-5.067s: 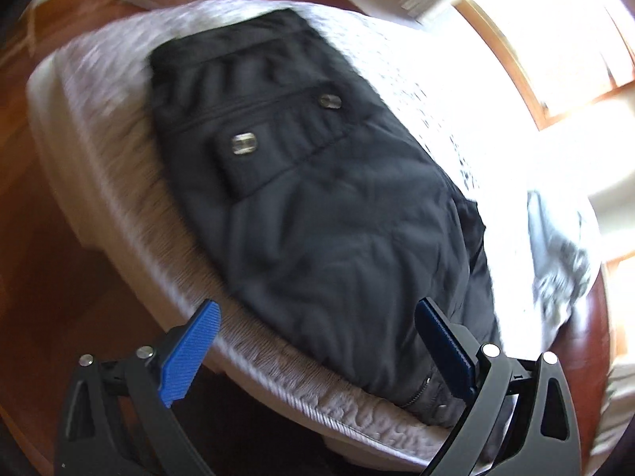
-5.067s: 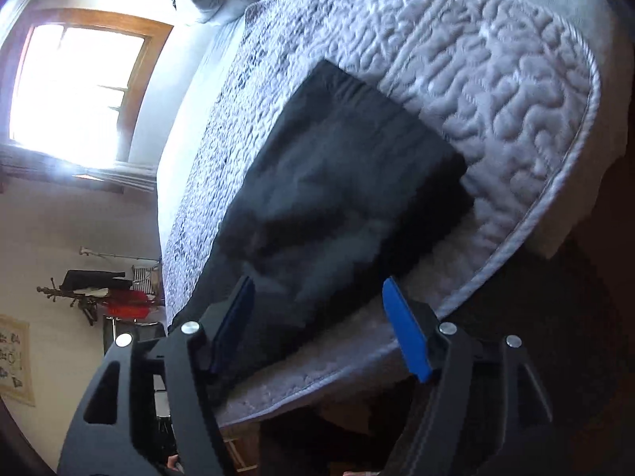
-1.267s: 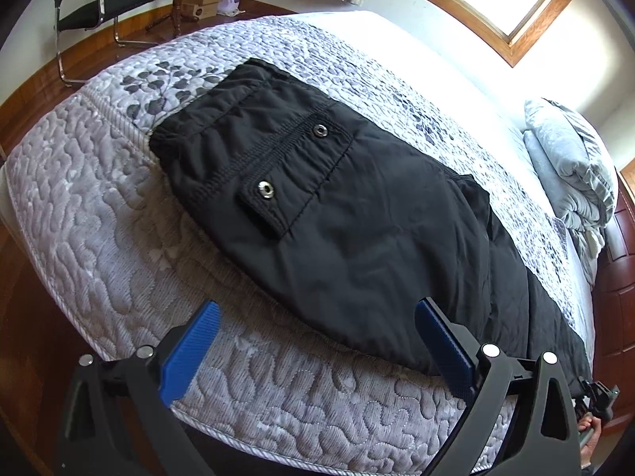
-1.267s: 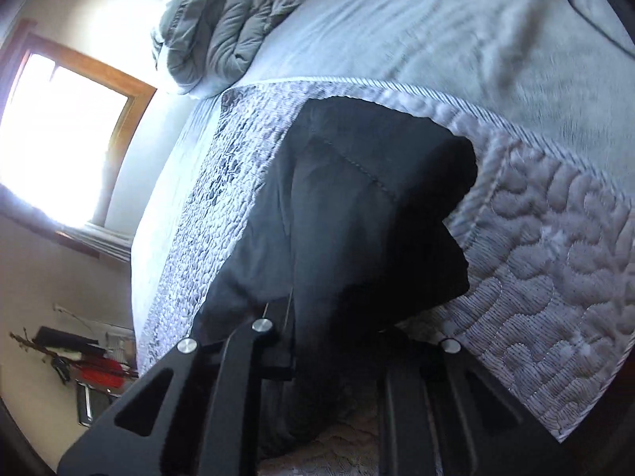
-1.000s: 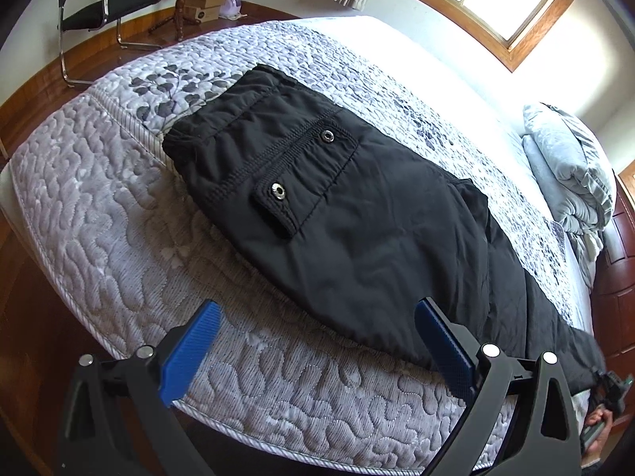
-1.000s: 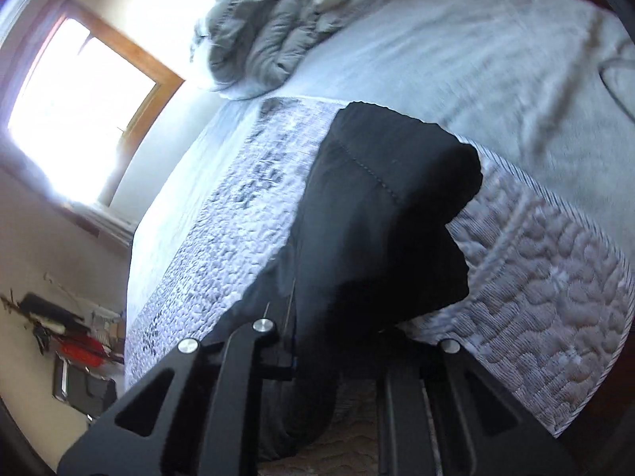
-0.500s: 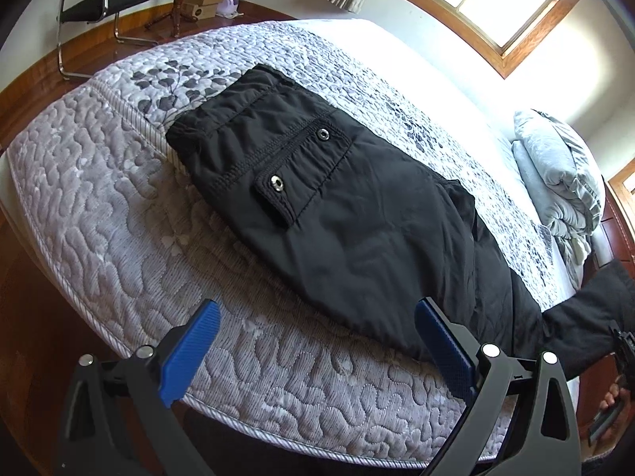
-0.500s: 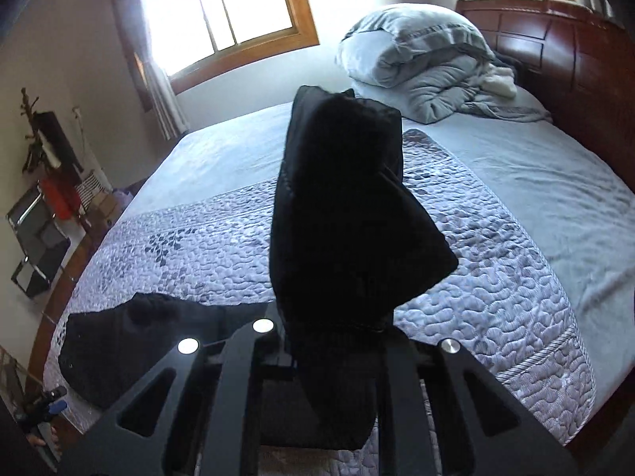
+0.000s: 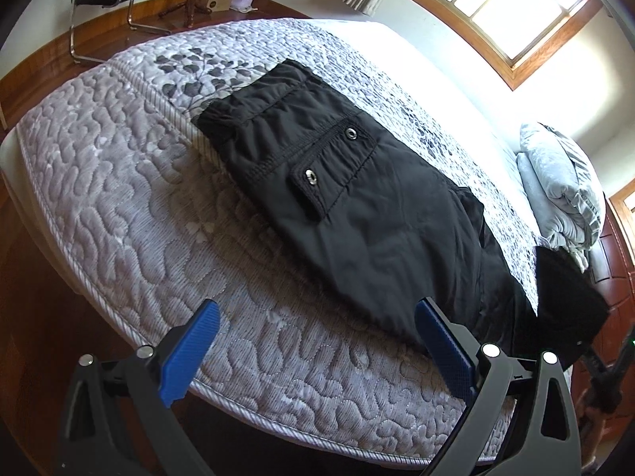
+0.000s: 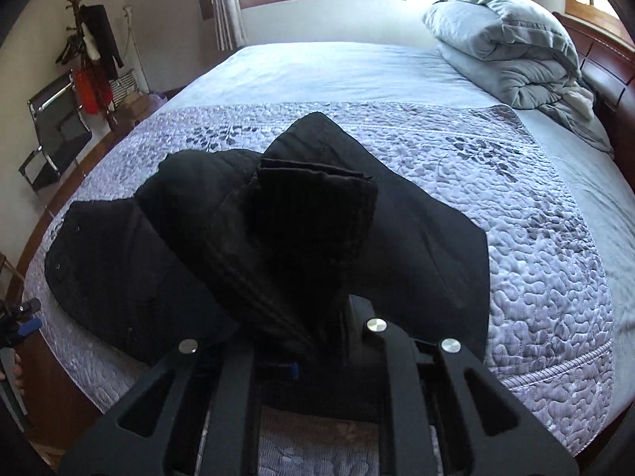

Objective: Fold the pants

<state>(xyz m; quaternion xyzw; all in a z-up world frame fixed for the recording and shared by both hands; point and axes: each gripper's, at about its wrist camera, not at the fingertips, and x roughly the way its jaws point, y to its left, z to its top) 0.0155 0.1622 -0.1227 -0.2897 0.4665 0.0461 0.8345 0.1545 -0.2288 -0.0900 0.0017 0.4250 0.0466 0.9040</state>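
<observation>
On the grey quilted bedspread (image 9: 119, 182) the black padded pants (image 9: 357, 198) lie lengthwise, waistband flat, while the right gripper (image 10: 317, 341), jaws clamped on the bunched leg cuffs (image 10: 313, 206), holds them raised. The left gripper (image 9: 317, 357) hovers wide open and empty near the bed edge. Risk: with the waistband unpinned, the thin pinch may slip or drag the garment askew.

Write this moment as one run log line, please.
left gripper: open, idle | right gripper: shut on pants cuff, lifted over quilt
</observation>
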